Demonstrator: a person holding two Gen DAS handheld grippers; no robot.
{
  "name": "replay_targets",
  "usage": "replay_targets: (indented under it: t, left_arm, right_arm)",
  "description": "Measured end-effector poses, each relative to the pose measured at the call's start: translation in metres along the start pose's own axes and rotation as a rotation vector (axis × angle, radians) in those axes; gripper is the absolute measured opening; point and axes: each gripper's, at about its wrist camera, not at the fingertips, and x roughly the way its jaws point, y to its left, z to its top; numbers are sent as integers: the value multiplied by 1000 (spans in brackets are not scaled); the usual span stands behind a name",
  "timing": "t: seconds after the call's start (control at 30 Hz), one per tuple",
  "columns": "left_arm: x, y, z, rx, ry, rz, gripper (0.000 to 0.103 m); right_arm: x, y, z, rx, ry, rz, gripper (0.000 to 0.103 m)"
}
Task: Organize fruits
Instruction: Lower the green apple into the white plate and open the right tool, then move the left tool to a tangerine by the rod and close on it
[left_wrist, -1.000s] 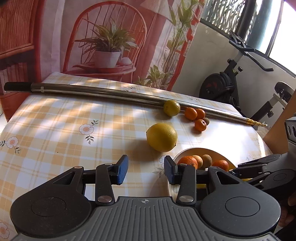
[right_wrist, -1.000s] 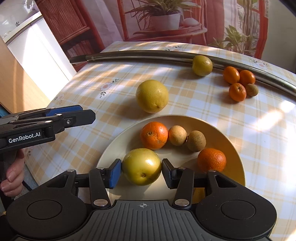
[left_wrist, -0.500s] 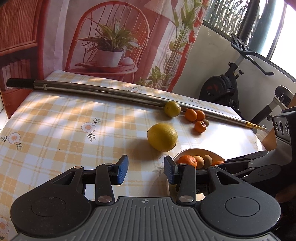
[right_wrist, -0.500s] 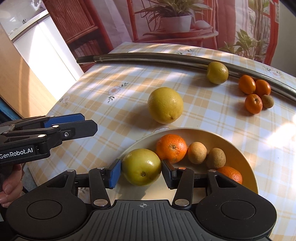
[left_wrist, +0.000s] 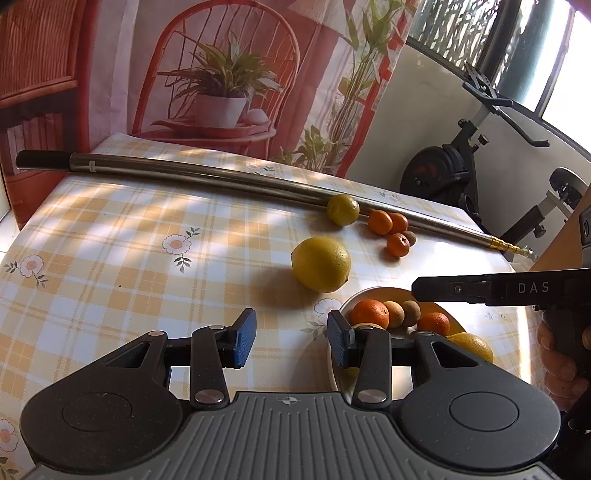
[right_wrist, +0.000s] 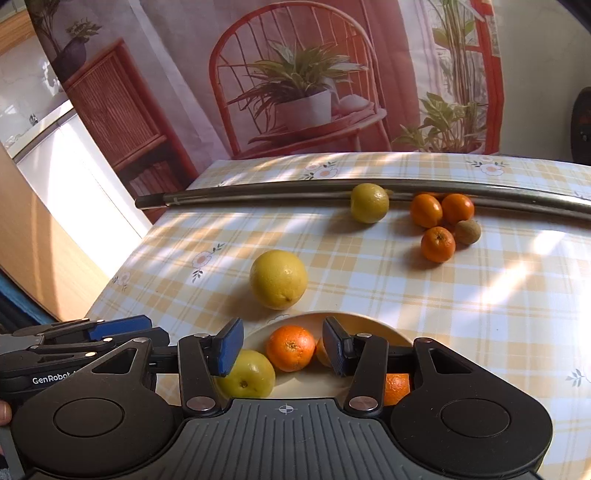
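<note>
My right gripper (right_wrist: 282, 345) stands open above the near side of the cream plate (right_wrist: 369, 320). A yellow-green fruit (right_wrist: 247, 374) lies free in the plate below its left finger, beside an orange (right_wrist: 291, 347). In the left wrist view the plate (left_wrist: 356, 295) holds two oranges, two small brown fruits and a yellow fruit (left_wrist: 471, 345). My left gripper (left_wrist: 291, 339) is open and empty, left of the plate. A large yellow citrus (left_wrist: 320, 264) sits on the cloth beyond the plate. A smaller yellow-green fruit (left_wrist: 342, 209), three oranges (right_wrist: 437, 243) and a brown fruit (right_wrist: 467, 232) lie farther back.
A long metal pole (left_wrist: 221, 181) lies across the far side of the checked tablecloth, touching the far fruits. The table edge drops off at the left and right. An exercise bike (left_wrist: 461, 166) stands beyond the right corner. A hand (left_wrist: 557, 362) holds the right gripper.
My right gripper has let go of the yellow-green fruit, which now rests in the plate, and has drawn back and up. The left gripper has barely moved.
</note>
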Motion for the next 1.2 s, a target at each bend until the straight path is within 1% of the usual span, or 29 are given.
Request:
replay_targets:
  t: [0.17, 0.3, 0.4, 0.47, 0.57, 0.67, 0.77, 0.9, 1.03, 1.2]
  left_arm:
    - [-1, -5, 6, 22, -4, 10, 44]
    - [-4, -12, 21, 54, -38, 39, 44]
    - [-8, -17, 32, 68, -66, 53, 44]
    - [-10, -21, 36, 69, -77, 65, 44]
    - [-11, -25, 41, 62, -78, 72, 44]
    - [-10, -26, 46, 54, -66, 76, 44]
    - [-8, -29, 53, 55, -55, 82, 44]
    - [-5, -43, 64, 81, -63, 69, 44]
    - [9, -60, 68, 82, -28, 30, 44]
    - [26, -85, 65, 149, -1, 2, 44]
  right_arm:
    - [-24, -32, 2, 32, -70, -93, 45]
    - [-40, -55, 3, 74, -138, -143, 45]
    - [-49, -67, 0, 116, -205, -203, 45]
    - [-53, -75, -4, 140, -237, -222, 45]
    - [-58, -83, -9, 162, -263, -235, 45]
    - [-62, -91, -5, 166, -284, -264, 45]
    - [-67, -102, 2, 186, -312, -267, 45]
    - [-70, -113, 3, 161, -320, -295, 45]
    - [-65, -118, -2, 94, -293, -339, 45]
    - [-65, -132, -10, 122, -284, -325, 44]
